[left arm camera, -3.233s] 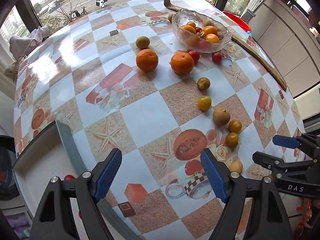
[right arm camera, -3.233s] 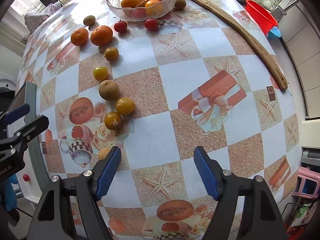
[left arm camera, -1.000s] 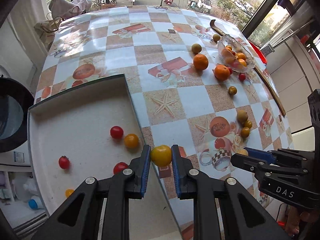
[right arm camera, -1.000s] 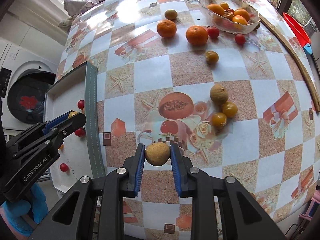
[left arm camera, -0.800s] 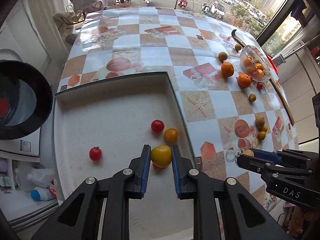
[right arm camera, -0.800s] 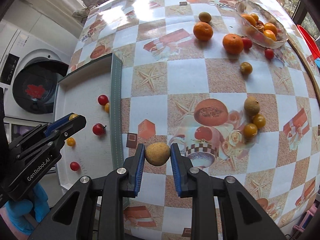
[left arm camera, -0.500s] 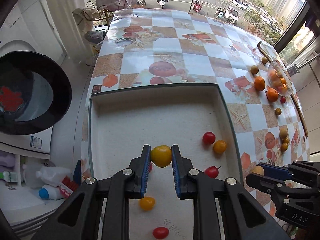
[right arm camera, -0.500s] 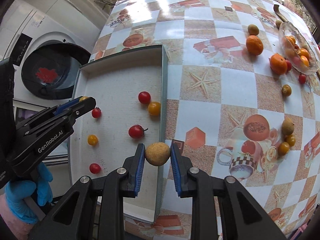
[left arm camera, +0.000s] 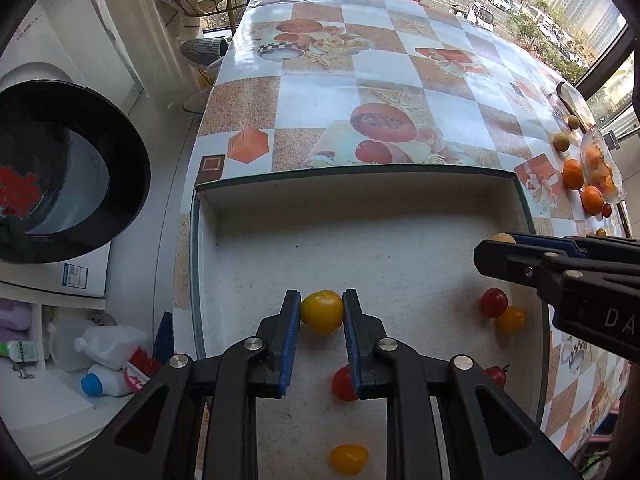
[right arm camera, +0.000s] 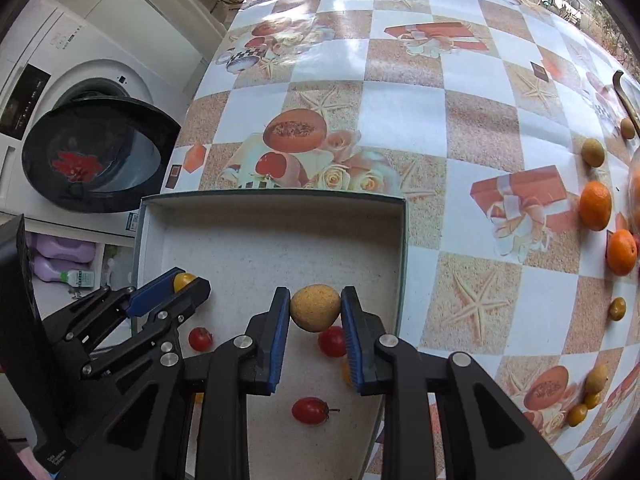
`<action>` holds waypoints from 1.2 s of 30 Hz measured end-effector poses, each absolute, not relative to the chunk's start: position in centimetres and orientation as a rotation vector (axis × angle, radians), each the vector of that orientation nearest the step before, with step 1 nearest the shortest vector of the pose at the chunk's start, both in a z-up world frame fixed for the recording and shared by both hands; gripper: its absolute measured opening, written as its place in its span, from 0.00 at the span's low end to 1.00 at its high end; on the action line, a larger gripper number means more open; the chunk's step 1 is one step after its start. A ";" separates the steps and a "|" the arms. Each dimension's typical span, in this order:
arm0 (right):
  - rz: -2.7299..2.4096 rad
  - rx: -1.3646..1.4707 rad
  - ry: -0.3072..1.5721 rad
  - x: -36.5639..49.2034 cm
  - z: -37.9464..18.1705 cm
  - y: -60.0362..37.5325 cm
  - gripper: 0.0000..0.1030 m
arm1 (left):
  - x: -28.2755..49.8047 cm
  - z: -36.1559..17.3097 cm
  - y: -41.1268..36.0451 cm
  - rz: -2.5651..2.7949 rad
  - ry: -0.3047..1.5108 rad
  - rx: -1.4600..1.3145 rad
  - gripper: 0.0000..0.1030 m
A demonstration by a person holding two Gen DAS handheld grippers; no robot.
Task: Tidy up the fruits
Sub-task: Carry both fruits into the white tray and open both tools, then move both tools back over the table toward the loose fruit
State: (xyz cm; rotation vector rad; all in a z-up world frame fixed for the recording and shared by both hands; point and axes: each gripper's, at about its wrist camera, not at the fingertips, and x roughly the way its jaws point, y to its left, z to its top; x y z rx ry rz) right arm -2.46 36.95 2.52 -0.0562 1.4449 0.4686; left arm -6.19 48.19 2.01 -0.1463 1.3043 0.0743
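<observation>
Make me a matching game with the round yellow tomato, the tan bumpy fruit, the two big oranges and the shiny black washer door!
Things:
1. round yellow tomato
2. tan bumpy fruit
3. two big oranges
4. shiny black washer door

Places:
A. lying on the checked tablecloth
B. hanging open beside the table
C. clamped in the right gripper
D. clamped in the left gripper

Pairs: 1-D, 2-C, 3-A, 4-B

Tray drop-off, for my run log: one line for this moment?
left claw: yellow tomato | right claw: tan fruit | both over tray
</observation>
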 end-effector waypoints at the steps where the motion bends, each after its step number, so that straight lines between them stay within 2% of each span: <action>1: 0.465 -0.062 1.448 -2.1 2.3 37.2 0.27 | -6.2 2.0 48.2 0.072 1.304 -0.145 0.22; 9: 0.450 -0.129 1.470 -1.1 0.2 38.6 0.28 | -6.3 1.6 48.2 0.060 1.323 -0.137 0.22; 11: 0.450 -0.149 1.465 -1.2 0.2 39.0 0.28 | -6.2 1.5 48.2 0.066 1.328 -0.128 0.36; 12: 0.453 -0.161 1.465 -1.1 0.2 39.2 0.31 | -6.2 1.6 48.1 0.078 1.327 -0.121 0.64; 13: 0.461 -0.163 1.468 -1.1 0.2 39.4 0.34 | -6.3 1.8 48.1 0.094 1.307 -0.114 0.74; 15: 0.474 -0.153 1.478 -1.0 0.3 39.6 0.53 | -6.6 2.4 47.9 0.087 1.280 -0.107 0.74; 16: 0.469 -0.150 1.476 -1.0 0.4 39.6 0.58 | -6.5 2.5 47.7 0.086 1.284 -0.099 0.74; 19: 0.477 -0.105 1.460 -0.8 1.1 39.2 0.62 | -6.7 2.8 47.6 0.083 1.286 -0.096 0.74; 21: 0.485 -0.078 1.450 -0.7 1.8 38.9 0.74 | -6.9 3.1 47.5 0.083 1.286 -0.098 0.74; 23: 0.494 -0.045 1.432 -0.8 2.8 38.4 0.80 | -7.1 3.5 47.4 0.083 1.287 -0.096 0.74; 36: 0.347 0.101 1.384 -2.7 6.5 28.7 0.81 | -7.4 6.7 41.8 -0.014 1.257 -0.002 0.74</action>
